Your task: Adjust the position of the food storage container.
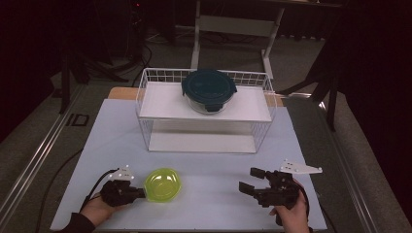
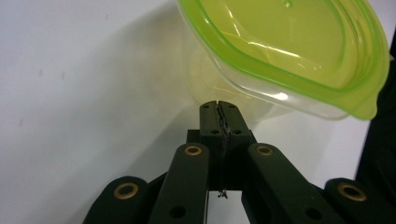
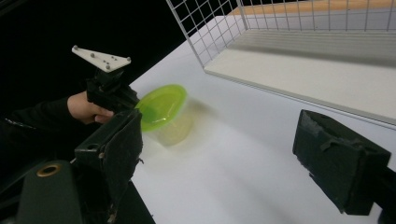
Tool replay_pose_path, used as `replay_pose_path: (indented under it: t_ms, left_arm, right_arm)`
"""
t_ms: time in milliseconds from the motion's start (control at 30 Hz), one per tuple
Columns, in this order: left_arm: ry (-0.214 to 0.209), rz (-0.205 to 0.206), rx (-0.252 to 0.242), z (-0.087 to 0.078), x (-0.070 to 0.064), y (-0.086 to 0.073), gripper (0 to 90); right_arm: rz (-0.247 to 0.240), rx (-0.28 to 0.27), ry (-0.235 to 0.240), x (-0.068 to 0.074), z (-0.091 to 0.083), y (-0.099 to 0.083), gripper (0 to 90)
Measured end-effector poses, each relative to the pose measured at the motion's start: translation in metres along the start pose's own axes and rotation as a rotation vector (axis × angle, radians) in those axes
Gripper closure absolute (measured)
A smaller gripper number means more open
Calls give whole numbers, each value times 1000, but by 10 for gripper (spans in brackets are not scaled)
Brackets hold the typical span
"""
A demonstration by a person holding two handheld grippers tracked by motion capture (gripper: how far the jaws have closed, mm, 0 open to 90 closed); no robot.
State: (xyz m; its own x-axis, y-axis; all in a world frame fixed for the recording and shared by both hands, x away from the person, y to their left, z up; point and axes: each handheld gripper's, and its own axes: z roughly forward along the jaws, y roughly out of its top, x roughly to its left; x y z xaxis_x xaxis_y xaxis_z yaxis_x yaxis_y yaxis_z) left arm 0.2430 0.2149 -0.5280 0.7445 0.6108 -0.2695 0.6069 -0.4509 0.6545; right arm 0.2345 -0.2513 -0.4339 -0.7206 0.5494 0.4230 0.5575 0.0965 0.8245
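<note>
Dark room, pale blue-white table top [image 1: 204, 204] under my cameras; entries follow.

Item 1: green-lidded plastic tub [image 1: 163, 184], at about 7 o'clock on the table, near the front edge. Clear thin walls, lime snap lid with a small lip. I judge it light, somewhat flexible, slick-sided and apparently empty; likely to skid or tip if nudged. Best hold, in my view: the lid rim or lip, pinched across its edge, not the smooth wall.

Item 2: left gripper [image 1: 138, 192], at the tub's 9 o'clock. Jaws pressed together with nothing between them, tips just under the tub's lid edge; contact I cannot confirm.

Item 3: right gripper [image 1: 252, 180], at 5 o'clock on the table, well apart from the tub. Jaws spread wide, empty.

Item 4: white wire rack [image 1: 204, 109], at 12 o'clock, two shelves.

Item 5: dark-lidded glass container [image 1: 209, 90], on the rack's upper shelf. Heavier, breakable, I judge.
</note>
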Motion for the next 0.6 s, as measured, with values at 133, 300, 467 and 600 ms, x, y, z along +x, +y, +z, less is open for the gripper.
replay_pose_path:
  t_ms: [133, 300, 467, 600]
  left_arm:
    - [-2, -2, -4, 10, -1, 8, 891]
    - [-1, -24, -20, 7, 0, 9, 892]
    - [-20, -51, -40, 2, -1, 7, 892]
    - [-42, -52, -40, 6, -4, 11, 892]
  right_arm:
    - [-2, 3, -2, -1, -1, -1, 153]
    - [-1, 4, -7, -2, -2, -2, 153]
    - [2, 0, -8, -2, -3, -3, 153]
    - [-3, 9, -8, -1, -2, -3, 153]
